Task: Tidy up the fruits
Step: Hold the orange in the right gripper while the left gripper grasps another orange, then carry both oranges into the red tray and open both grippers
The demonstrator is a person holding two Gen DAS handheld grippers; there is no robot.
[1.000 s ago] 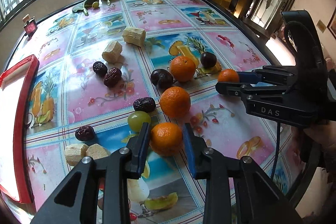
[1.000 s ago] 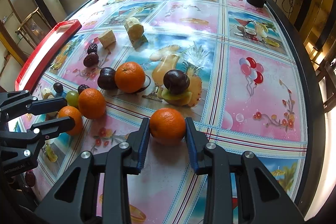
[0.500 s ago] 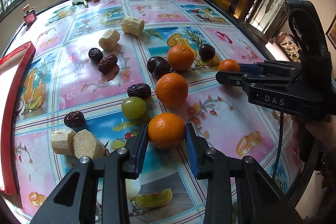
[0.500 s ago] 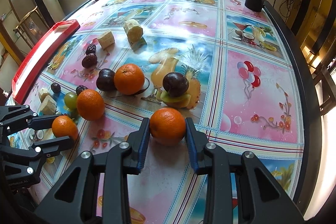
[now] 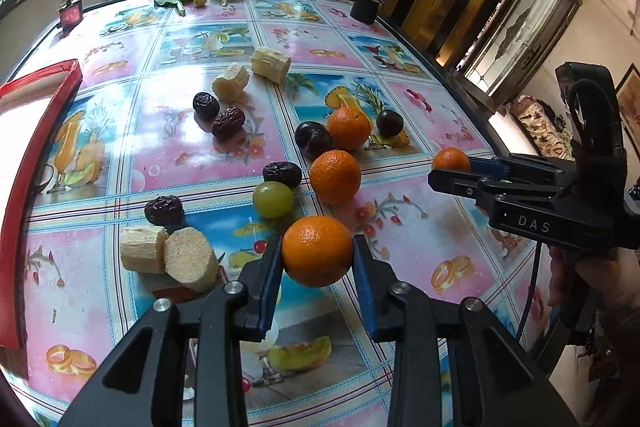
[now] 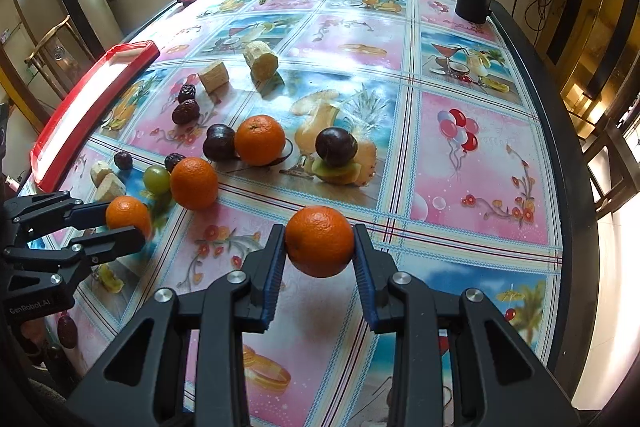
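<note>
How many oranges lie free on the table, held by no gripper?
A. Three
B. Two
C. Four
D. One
B: two oranges lie free, one beside the green grape and one beside a dark plum; the left gripper and the right gripper each hold another.

Window daylight glares off tabletop [image 5: 168, 131]; edges warped.

Two oranges [image 5: 317, 251] [image 6: 320, 241] sit clamped between gripper pads. Loose oranges [image 5: 335, 177], dark plums [image 5: 313, 140], dates [image 5: 228, 123] and a green grape [image 5: 273, 199] crowd the table's middle.
</note>
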